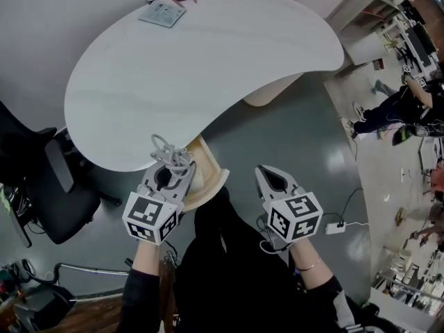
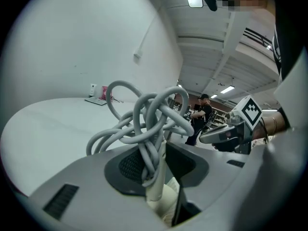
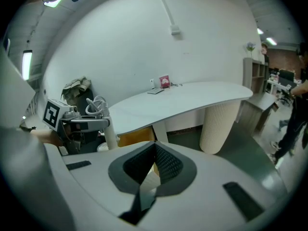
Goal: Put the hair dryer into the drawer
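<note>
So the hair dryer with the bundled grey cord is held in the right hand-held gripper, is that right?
Not right: the left hand-held gripper holds the hair dryer with the bundled grey cord, as the left gripper view shows.

Bright even light, fisheye-warped edges

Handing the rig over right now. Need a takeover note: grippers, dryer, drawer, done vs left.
The left gripper is shut on the hair dryer, with its bundled cord sticking up past the jaws.
The right gripper is shut and empty, off to the side.
The drawer is open under the table edge, and the dryer is held at its opening, not released.
Done: dryer picked up, drawer open.
Left: lower it in, let go, probably push the drawer shut.
</note>
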